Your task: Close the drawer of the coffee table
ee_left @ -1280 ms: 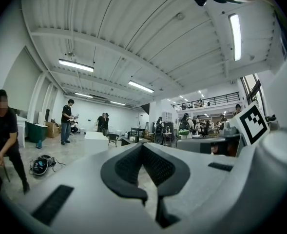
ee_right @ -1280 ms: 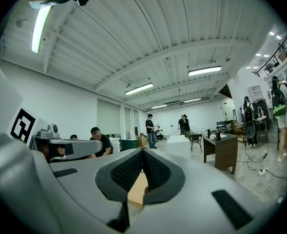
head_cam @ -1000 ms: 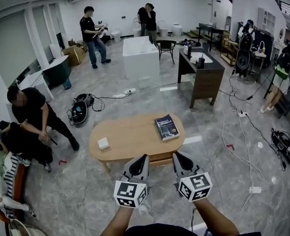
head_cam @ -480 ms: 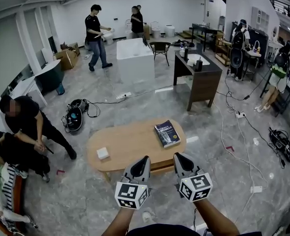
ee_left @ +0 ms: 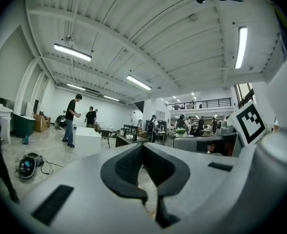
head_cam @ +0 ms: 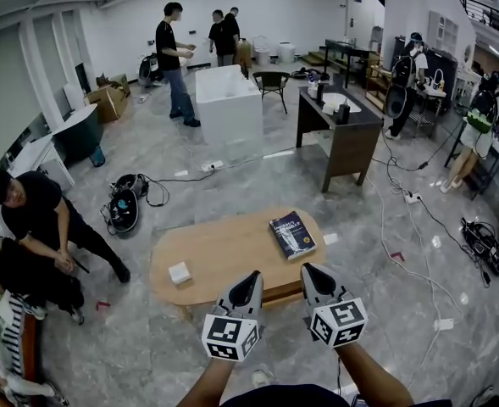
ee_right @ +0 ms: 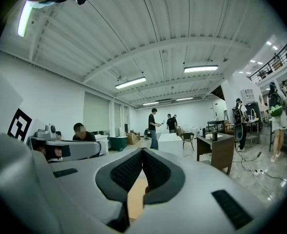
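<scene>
Hovering by coffee table (head_cam: 232, 248) — left tongs (head_cam: 252, 275), right tongs (head_cam: 307, 268) both clenched, empty; book (head_cam: 292, 234) lying on top.

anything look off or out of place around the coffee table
Nothing is spilled or broken. The coffee table has a drawer that seems to jut out a little under its near edge. The book lies at a slant near the right end, and cables trail loose over the floor.
</scene>
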The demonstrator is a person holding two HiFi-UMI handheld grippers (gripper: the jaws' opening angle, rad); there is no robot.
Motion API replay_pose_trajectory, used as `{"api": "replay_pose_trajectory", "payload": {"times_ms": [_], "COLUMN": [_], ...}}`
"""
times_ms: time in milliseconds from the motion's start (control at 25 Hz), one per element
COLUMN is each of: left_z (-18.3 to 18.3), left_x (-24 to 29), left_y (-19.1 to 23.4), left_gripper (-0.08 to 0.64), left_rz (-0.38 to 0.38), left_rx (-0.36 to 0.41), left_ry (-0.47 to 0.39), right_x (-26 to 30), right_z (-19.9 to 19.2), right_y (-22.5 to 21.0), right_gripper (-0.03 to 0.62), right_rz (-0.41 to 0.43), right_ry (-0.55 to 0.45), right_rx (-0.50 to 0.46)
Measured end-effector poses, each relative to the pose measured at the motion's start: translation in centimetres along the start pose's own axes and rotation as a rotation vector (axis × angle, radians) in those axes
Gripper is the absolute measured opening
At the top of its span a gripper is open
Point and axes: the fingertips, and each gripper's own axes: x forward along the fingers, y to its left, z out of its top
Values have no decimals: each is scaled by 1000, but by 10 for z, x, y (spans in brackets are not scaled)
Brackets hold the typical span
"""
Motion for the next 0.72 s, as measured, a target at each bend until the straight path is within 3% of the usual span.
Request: {"api": "replay_pose_trajectory", "payload": {"times_ms": [440,720], "left_z": [-8,-19], "left_x": [9,32], "left_y": [24,21], "left_gripper": [-2,-2], "left_rz": [-30,-46], "left_rx": [-14,-27], "left_ry": [6,32], "right_x": [18,24], "right_z": [-17,-23], "right_y": [5,-17], "right_gripper": [12,12], "right_rz": [-32,-57], "right_ry": [30,42], "right_rx": [0,14]}}
